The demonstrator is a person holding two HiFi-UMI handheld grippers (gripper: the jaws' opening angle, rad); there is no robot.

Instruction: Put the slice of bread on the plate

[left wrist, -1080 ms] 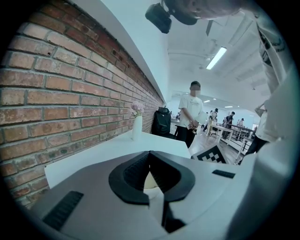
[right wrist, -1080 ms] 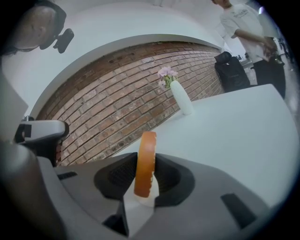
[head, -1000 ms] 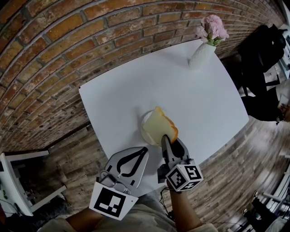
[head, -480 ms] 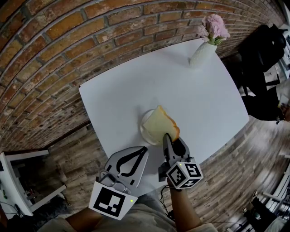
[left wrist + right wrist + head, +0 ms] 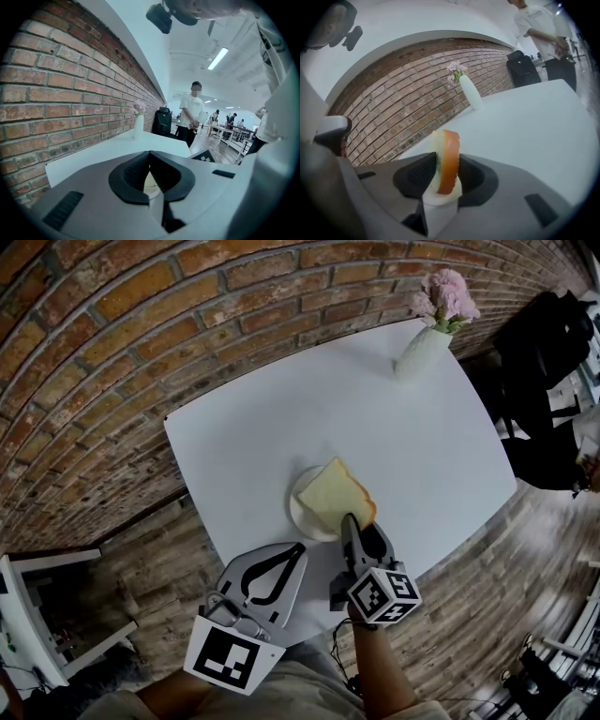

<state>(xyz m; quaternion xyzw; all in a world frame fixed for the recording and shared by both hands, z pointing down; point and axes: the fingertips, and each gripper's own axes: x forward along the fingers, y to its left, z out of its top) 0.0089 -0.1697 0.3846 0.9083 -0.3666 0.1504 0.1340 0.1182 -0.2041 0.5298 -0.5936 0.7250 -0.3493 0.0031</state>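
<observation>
A: Lower left of the head view: the left tongs (image 5: 298, 551) hang at the near corner of the table (image 5: 244, 418), jaws tip to tip with nothing in them. They're kept clear, I'd say, so the other hand has room.

B: At centre is the plate (image 5: 298, 512), close to the table's front edge, with the bread (image 5: 334, 491) over it — tilted, far side down toward the plate, crust end raised.

A: It's raised because the right tongs (image 5: 349, 521), just right of centre, have that crust end between their jaws. Those jaws have just been opening and stand about half-wide, yet both pads look to be touching the slice.

B: A release, by my reading — ease off low and the slice settles flat instead of flopping over the rim.

A: Whether the far side already rests on the plate, I can't tell.
</observation>
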